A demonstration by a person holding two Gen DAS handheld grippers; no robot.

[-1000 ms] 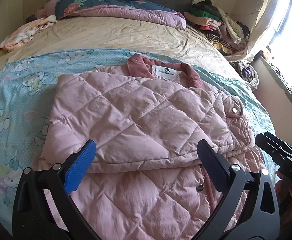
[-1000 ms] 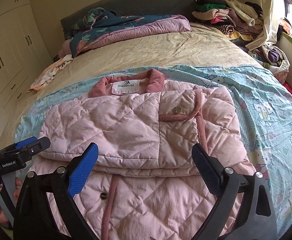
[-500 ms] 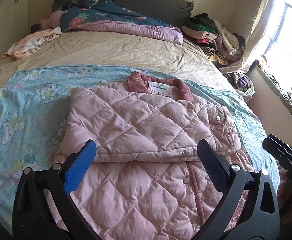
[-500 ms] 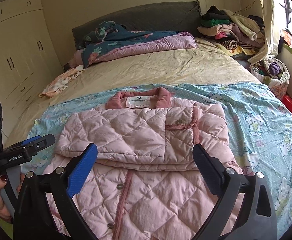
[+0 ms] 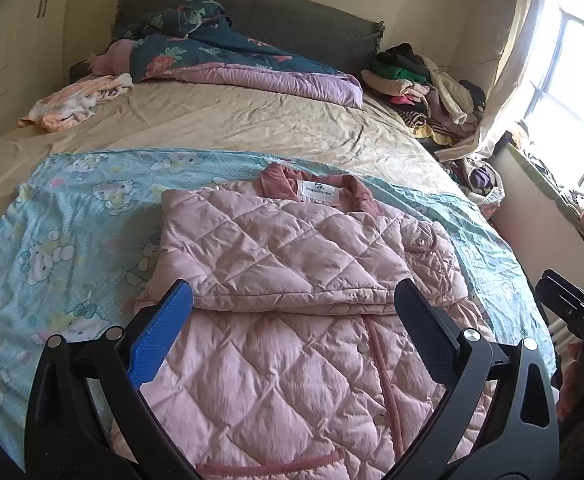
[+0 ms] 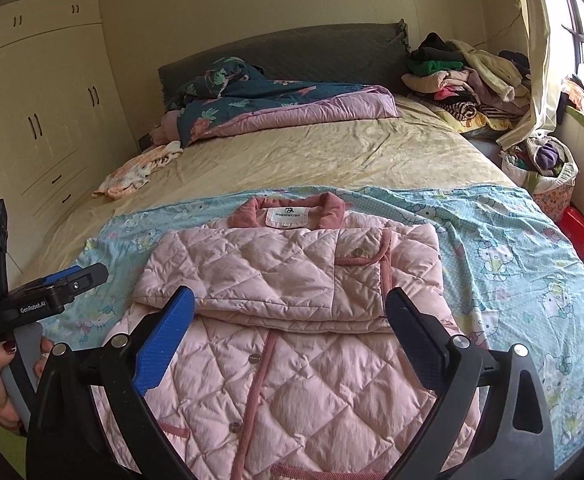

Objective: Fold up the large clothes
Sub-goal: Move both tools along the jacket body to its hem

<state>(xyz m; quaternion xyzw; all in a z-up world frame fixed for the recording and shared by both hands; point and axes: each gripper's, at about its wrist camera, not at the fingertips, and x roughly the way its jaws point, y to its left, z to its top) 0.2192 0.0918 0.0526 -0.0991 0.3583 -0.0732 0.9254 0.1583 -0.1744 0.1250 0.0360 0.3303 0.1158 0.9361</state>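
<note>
A pink quilted jacket (image 5: 284, 248) lies on a blue Hello Kitty sheet (image 5: 52, 240) at the near end of the bed. Its sleeves are folded across the chest and the collar with a white label points away from me. It also shows in the right wrist view (image 6: 276, 276). My left gripper (image 5: 292, 308) is open and empty, held above the jacket's lower half. My right gripper (image 6: 290, 312) is open and empty, also above the lower half. The left gripper shows at the left edge of the right wrist view (image 6: 88, 274).
A beige bedsheet (image 6: 311, 156) covers the far bed. A dark floral quilt (image 6: 272, 96) lies by the grey headboard. A pile of clothes (image 6: 463, 76) sits at the far right. A small garment (image 6: 140, 172) lies at the left. A laundry bag (image 6: 547, 172) stands beside the bed.
Both grippers have pulled back and up from the jacket, so it looks smaller and more of the bed shows. The jacket has not moved. Both stay open.
</note>
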